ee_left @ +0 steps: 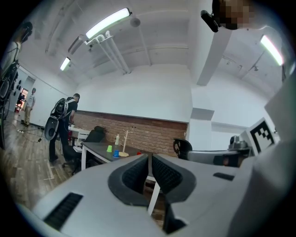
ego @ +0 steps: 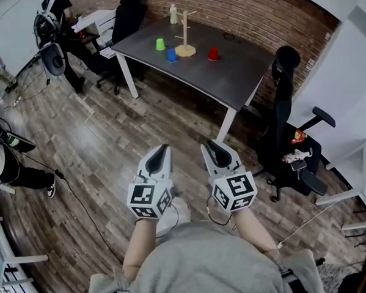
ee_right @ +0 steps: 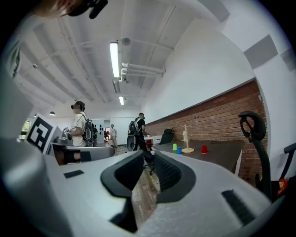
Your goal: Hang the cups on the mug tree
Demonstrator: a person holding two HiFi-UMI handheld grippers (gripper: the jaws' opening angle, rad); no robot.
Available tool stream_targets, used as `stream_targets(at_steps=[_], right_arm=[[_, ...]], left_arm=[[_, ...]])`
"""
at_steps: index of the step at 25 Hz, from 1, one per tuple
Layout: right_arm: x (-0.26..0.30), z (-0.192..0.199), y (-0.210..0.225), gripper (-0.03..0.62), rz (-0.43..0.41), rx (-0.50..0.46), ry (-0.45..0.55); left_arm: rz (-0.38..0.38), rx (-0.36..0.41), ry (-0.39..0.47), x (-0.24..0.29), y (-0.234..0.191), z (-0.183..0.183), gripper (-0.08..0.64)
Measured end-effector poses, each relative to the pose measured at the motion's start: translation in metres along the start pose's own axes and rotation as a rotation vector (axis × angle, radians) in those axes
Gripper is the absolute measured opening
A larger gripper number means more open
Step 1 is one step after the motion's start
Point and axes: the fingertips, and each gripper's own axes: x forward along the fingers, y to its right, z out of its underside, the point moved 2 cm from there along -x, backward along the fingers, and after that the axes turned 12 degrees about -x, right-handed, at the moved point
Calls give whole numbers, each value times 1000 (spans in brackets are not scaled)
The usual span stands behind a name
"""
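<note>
While both grippers hover above the wood floor (ego: 103, 147), the cups sit well off on the tabletop (ego: 234, 79)
Left gripper (ego: 160, 151) fingers together, empty; right gripper (ego: 215, 146) fingers slightly apart, nothing between; green cup (ego: 160, 44), blue cup (ego: 172, 54), red cup (ego: 213, 53) stand near the mug tree (ego: 185, 32)

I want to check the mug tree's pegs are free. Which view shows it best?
The head view: the mug tree stands whole on the table, pegs bare, cups beside its base. Both gripper views show it tiny and far off.
</note>
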Motion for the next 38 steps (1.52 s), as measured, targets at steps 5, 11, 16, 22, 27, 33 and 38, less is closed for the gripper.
stream_targets(at_steps=[5,11,16,22,27,33,38], right_arm=[[39,5,15,103,4,13,-5],[103,6,36,146,22,19,-23],[161,1,54,180,42,22,-39],[232,-9,68,203,77,29,-36],[280,-9,81,218,104,45,-39],[326,-4,91,239,119,49,-61],[356,1,98,252,126,47,-72]], left_arm=[[15,-12,-16,34,-27,-4,48],[48,-17,-39,87,-68,-19,93],[91,-17,-55,132,-102,-37,126],[129,-41,-71,182,-153,-63,147],[147,-50,-86,221,-190,-77,158],[153,-61,-106,257,-228,-87,176],[153,-62,-118,281,-253,-90,183]])
